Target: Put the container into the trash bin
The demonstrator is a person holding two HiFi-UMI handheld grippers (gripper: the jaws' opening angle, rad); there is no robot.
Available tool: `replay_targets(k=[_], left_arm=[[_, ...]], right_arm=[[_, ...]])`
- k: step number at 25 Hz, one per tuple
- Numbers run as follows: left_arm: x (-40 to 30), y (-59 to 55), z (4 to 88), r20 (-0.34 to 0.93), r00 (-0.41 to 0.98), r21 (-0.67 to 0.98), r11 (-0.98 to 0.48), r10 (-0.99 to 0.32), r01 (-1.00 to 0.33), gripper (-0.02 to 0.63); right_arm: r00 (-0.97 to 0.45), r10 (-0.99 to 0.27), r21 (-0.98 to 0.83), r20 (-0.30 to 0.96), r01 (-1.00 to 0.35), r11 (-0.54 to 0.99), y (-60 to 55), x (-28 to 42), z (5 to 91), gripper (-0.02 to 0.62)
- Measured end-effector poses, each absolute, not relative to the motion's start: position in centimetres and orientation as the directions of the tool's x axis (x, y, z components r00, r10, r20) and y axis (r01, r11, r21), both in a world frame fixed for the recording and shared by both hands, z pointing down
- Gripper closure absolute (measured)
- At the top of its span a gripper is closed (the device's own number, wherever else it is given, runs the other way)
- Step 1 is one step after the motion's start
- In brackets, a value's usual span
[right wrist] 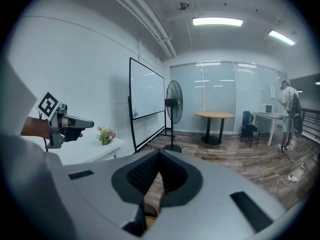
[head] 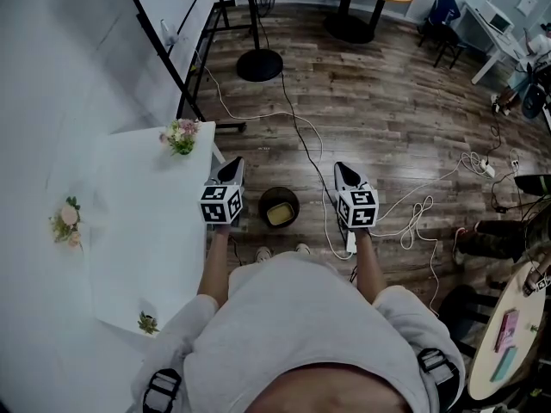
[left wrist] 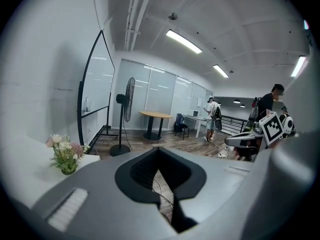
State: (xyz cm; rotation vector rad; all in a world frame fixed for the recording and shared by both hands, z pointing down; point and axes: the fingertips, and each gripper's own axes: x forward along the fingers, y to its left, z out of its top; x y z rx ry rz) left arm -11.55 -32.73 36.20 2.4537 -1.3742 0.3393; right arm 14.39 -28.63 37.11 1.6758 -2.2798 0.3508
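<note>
Pale yellow container (head: 278, 215) sits in round dark bin (head: 262, 203) on plank floor (head: 387, 101); left gripper (head: 232, 166) at bin's 9 o'clock, right gripper (head: 343, 170) at 3 o'clock, both with jaws closed on nothing.

**Both grippers held forward, jaws closed**

The left gripper (head: 231, 169) and the right gripper (head: 343, 172) are held out ahead of the torso, side by side and well apart, tipped slightly downward. The left forearm (head: 215, 265) and right forearm (head: 368, 269) are stretched forward. On each gripper the jaws are brought together, with nothing held between them.
</note>
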Motion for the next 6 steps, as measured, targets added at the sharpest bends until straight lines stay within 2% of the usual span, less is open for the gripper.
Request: replay_targets(k=[6], left_arm=[[-11.15,-32.58,36.26,0.354,0.516,0.134,-0.504,-0.78,-0.853,0.595]], right_arm=[[-0.285,-0.885,-0.024,0.368,-0.954,0.297,-28.52,14.37,37.03,0.581]])
